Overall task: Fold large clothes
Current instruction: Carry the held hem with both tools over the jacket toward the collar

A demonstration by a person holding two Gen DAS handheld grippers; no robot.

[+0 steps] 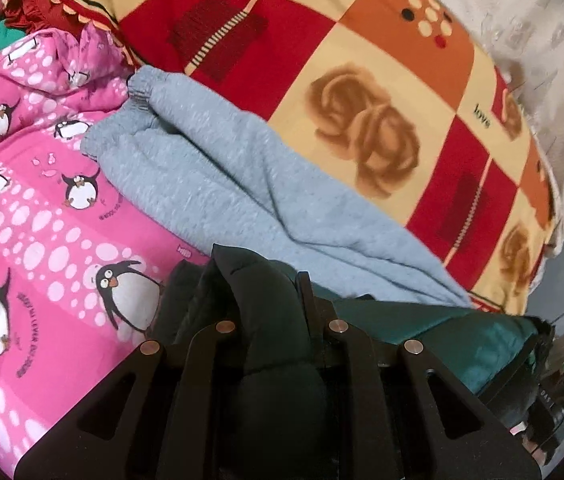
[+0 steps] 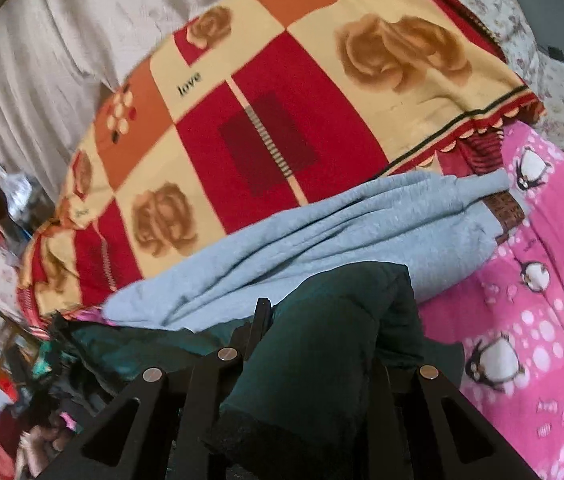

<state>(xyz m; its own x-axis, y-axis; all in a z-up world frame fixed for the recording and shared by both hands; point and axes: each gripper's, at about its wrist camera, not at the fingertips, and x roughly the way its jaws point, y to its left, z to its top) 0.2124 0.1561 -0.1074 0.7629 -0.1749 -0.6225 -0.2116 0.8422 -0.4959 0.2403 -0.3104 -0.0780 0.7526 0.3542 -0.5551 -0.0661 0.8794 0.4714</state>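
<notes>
The dark green quilted padded jacket (image 1: 274, 320) bulges between the left gripper (image 1: 266, 292), hiding its fingertips; likewise it covers the right gripper (image 2: 338, 320). The light grey fleece garment (image 1: 210, 184) runs under the jacket, its near end hidden. The clutter (image 2: 10, 208) at the far left is blurred, perhaps bags. The pink penguin-print blanket (image 1: 42, 220) is cut off at the left edge.

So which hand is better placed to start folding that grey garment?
Neither is free: the left gripper and right gripper both clamp the dark green jacket. In the right view the grey garment lies just beyond the fingers, so probably right.
</notes>
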